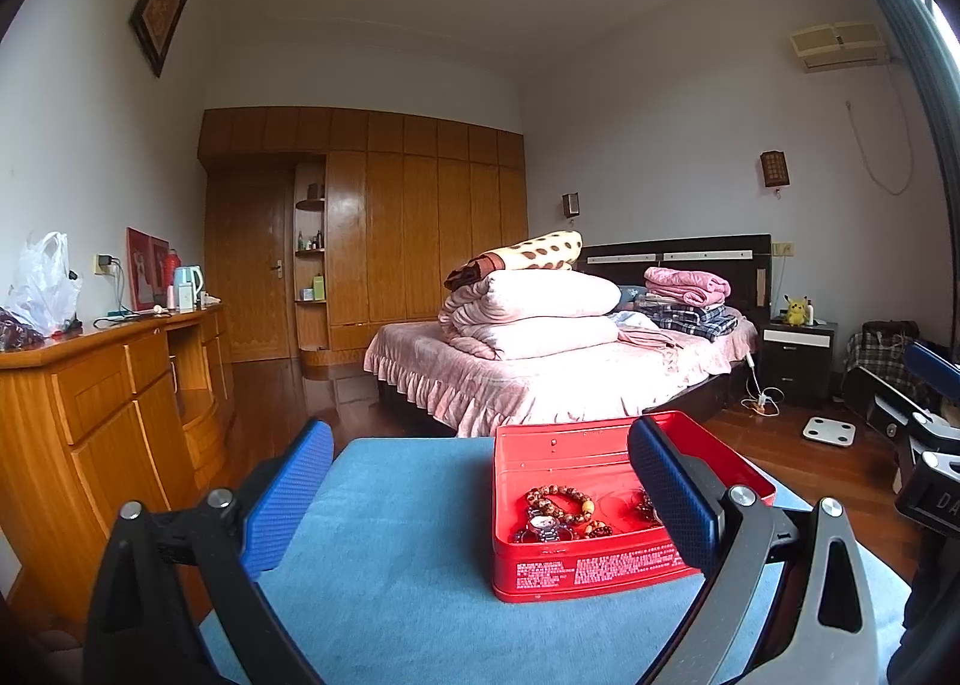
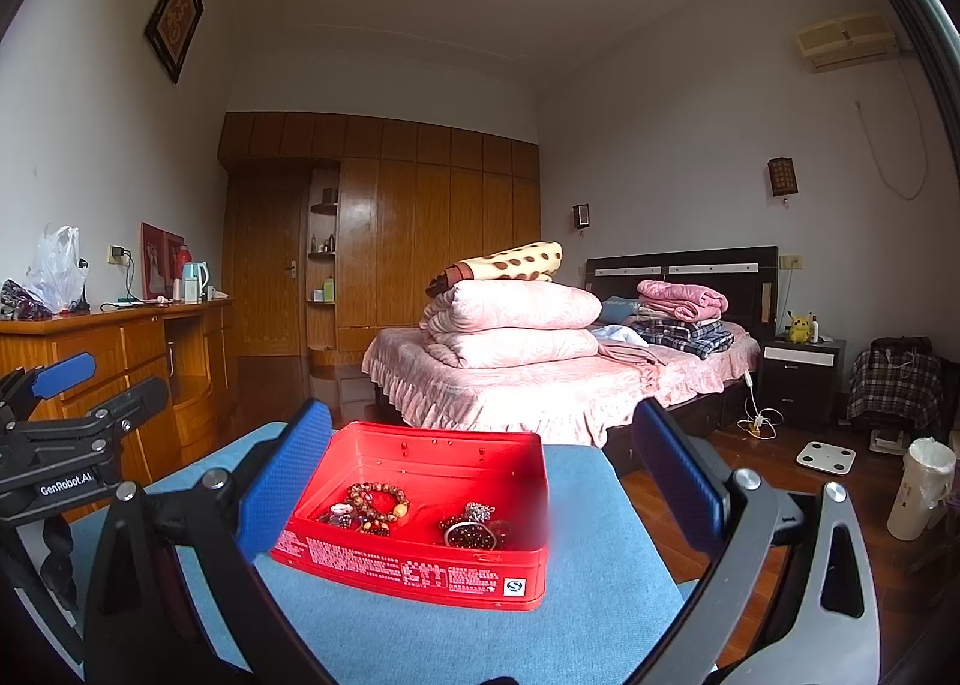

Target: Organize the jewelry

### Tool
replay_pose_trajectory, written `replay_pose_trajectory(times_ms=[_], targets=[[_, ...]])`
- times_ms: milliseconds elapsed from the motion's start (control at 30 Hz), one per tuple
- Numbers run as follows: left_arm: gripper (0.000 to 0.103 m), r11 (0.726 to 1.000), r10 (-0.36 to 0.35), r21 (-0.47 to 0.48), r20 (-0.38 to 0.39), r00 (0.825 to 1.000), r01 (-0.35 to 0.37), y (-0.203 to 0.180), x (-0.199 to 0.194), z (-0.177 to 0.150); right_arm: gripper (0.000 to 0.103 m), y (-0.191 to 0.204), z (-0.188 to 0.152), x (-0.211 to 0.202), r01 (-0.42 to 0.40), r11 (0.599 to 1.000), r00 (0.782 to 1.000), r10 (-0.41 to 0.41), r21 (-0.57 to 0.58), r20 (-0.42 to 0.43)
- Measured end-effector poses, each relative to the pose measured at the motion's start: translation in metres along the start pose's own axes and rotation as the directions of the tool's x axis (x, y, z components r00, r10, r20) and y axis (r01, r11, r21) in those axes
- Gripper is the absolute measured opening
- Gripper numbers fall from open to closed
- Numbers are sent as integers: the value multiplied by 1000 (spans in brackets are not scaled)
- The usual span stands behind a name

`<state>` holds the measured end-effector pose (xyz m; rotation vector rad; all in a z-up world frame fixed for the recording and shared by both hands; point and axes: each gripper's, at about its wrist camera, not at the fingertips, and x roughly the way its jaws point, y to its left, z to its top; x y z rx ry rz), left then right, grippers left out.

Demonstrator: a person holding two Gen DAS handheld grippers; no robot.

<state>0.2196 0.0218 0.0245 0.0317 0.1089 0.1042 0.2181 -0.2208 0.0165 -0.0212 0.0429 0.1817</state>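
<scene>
An open red tin box [image 1: 600, 568] [image 2: 420, 565] stands on a blue cloth-covered table [image 1: 390, 583] [image 2: 588, 613]. Inside lie a brown bead bracelet [image 1: 561, 502] [image 2: 378, 499], a watch [image 1: 543, 526] and a dark red bead bracelet with a silver chain [image 2: 474, 529]. My left gripper [image 1: 480, 505] is open and empty, to the left of the box and above the table. My right gripper [image 2: 480, 487] is open and empty, its fingers either side of the box, held above it. The left gripper also shows at the left of the right wrist view [image 2: 66, 433].
A wooden dresser [image 1: 108, 385] stands at the left, with a plastic bag and a kettle on it. A bed [image 1: 540, 367] with folded quilts lies beyond the table. A nightstand [image 2: 801, 379], a floor scale [image 2: 825, 457] and a white bin [image 2: 921, 487] stand at the right.
</scene>
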Motion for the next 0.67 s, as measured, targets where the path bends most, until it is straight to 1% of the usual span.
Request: replay_pose_trajectory(times_ms=[233,667], targets=[[97,1000,3,-14,-5,1000,-3,0,0,-1,98,-1,0,2,3,1000,1000,-3,-4,-5],[97,1000,-4,-11,-7,1000,4,1,2,0,98,-2,0,2,5,1000,1000,-5,-5,-6]])
